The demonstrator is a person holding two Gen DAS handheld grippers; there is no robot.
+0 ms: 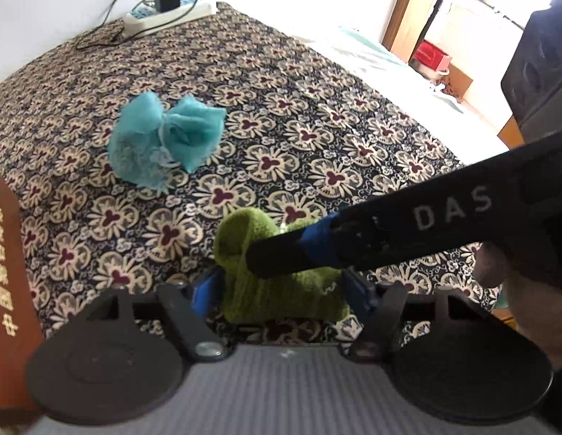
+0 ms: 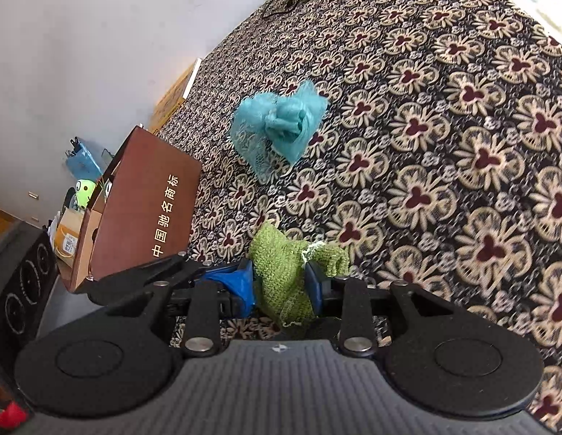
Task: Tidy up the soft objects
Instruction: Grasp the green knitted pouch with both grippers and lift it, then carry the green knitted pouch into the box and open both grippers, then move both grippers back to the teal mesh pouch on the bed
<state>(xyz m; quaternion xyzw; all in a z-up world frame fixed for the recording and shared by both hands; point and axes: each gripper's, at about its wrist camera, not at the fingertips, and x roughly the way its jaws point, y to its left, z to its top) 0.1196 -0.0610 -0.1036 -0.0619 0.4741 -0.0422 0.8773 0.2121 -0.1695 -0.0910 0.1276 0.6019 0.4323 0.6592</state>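
A brown box [image 2: 143,214] is seen at left on the floral surface [image 2: 444,127], a teal lace bundle [image 2: 277,127] mid-frame. Below centre, the crumpled green knitted cloth [image 2: 284,275] is pinched by the right hand-held gripper [image 2: 281,284]; the left hand-held gripper [image 1: 281,286] is seen closing around it, contact unclear.

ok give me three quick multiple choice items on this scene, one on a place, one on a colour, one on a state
1. Where does the teal mesh bundle lie?
A. on the patterned bedspread, apart from both grippers
B. inside the brown box
C. on the power strip

2. What colour is the knitted cloth at the grippers?
A. red
B. green
C. white

3. How does the right gripper stand?
A. wide open over bare bedspread
B. closed on the knitted cloth
C. closed on the teal bundle

Key:
1 A, it rests on the floral cover beyond the grippers.
2 B, the knit is green in both views.
3 B, its blue pads press the green knit from both sides.
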